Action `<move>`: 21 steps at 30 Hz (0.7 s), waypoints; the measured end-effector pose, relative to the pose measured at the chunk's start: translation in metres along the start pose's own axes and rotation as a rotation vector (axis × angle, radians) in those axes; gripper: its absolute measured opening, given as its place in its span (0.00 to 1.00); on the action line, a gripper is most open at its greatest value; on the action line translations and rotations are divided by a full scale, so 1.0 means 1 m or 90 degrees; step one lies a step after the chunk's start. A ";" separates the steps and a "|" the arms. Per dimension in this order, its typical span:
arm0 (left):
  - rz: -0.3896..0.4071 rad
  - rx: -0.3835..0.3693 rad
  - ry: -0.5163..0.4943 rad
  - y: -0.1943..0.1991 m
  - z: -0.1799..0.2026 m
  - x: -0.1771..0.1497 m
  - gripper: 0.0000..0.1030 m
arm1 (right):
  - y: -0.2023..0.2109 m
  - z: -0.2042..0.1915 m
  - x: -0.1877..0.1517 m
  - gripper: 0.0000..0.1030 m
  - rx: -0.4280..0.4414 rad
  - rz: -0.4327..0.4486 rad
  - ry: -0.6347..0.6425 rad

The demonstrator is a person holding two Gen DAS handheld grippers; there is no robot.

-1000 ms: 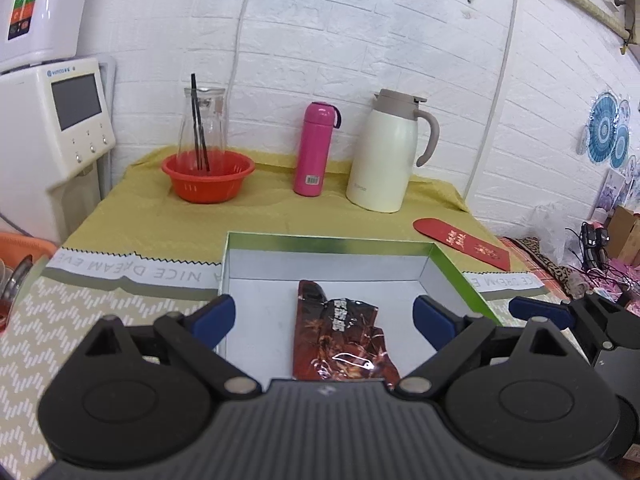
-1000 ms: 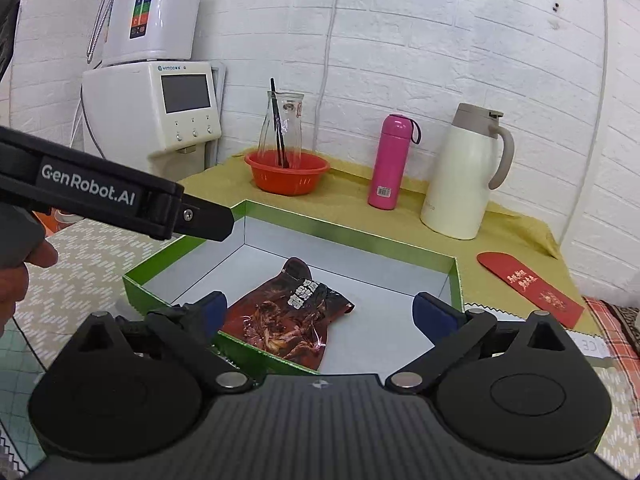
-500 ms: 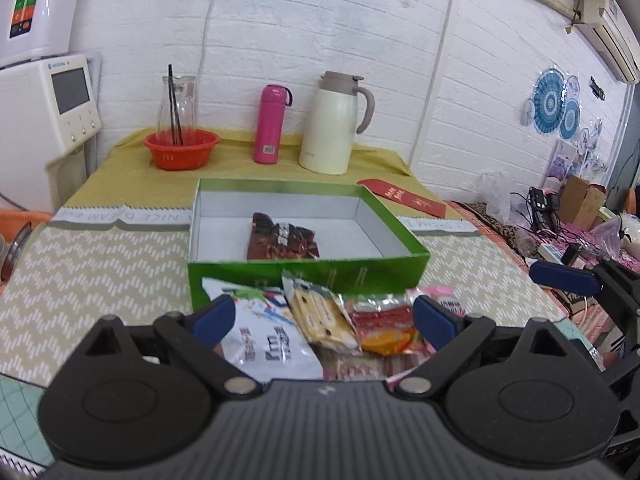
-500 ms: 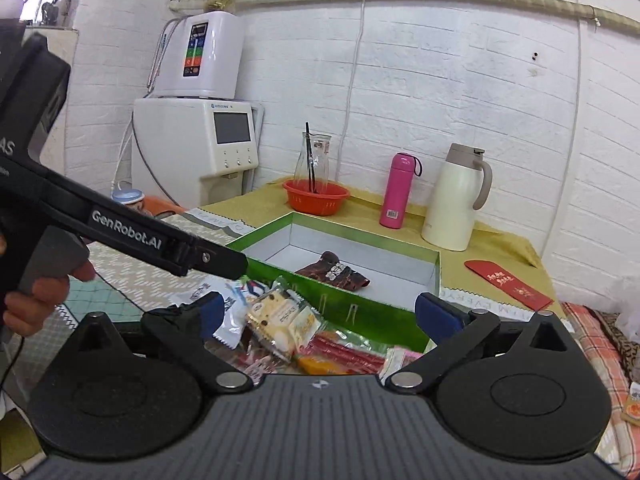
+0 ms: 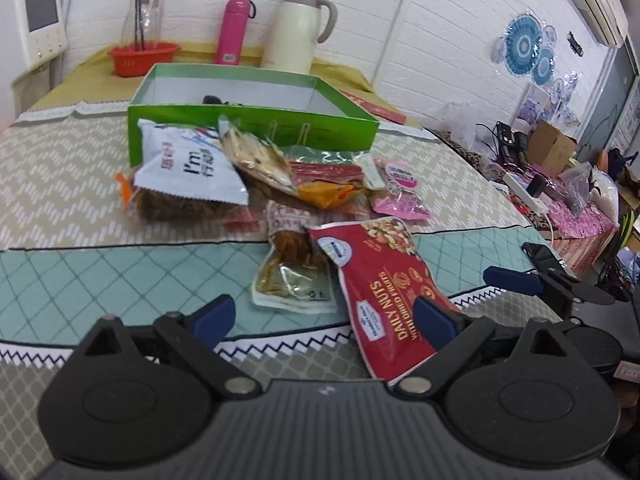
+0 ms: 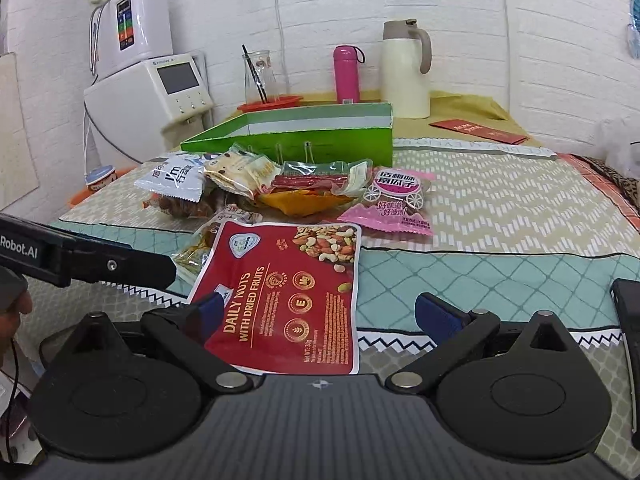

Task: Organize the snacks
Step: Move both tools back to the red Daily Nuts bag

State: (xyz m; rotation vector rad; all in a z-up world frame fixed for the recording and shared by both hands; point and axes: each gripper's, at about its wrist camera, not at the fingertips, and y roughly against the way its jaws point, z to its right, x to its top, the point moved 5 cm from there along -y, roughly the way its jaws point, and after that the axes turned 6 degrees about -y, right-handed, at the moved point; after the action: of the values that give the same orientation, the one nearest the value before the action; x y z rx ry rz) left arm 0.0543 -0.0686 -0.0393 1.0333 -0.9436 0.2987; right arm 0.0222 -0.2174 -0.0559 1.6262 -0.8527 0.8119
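Red nut pouch (image 6: 280,292), flat glossy foil rectangle printed "DAILY NUTS WITH DRIED FRUITS", lies nearest on the surface (image 6: 500,264), on the teal diamond-quilted strip of the cloth. Its left edge overlaps a clear crinkly pouch (image 5: 294,276) with brown contents. Behind them a loose pile: white pillow bag (image 5: 188,168) over a dark brown snack, transparent biscuit pack (image 6: 240,172), red sausage sticks (image 6: 308,180) in clear film, orange packet (image 6: 308,202), pink seed packet (image 6: 394,204) with a carriage graphic. Green cardboard box (image 5: 256,126), white inside, open top, stands just behind the pile; a dark wrapper barely shows over its rim.

Right gripper (image 6: 320,316) spread wide, holding nothing, blue pads either side of the nut pouch's near end. Left gripper (image 5: 324,316) also wide open, empty, right pad over the pouch's corner; contact unclear.

Versus half a second ago: both cameras are lower and further back from the box; nut pouch and clear pouch are now in view, box interior mostly hidden.

Back: pink bottle (image 5: 234,30), cream jug (image 5: 300,28), orange basin (image 5: 142,58).
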 end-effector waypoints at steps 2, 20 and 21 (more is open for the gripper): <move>0.000 -0.012 -0.006 -0.004 0.006 0.003 0.91 | -0.004 0.003 -0.002 1.00 -0.007 -0.011 -0.002; -0.050 -0.073 0.041 -0.049 -0.002 0.011 0.03 | -0.013 0.020 0.003 1.00 0.010 -0.037 -0.063; -0.050 -0.075 0.047 -0.049 -0.004 0.010 0.03 | -0.014 0.020 0.004 1.00 0.014 -0.038 -0.065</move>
State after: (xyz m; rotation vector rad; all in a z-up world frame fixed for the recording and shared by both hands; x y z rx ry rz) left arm 0.0926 -0.0919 -0.0610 0.9416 -0.8418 0.2123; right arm 0.0378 -0.2347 -0.0631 1.7161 -0.8657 0.7043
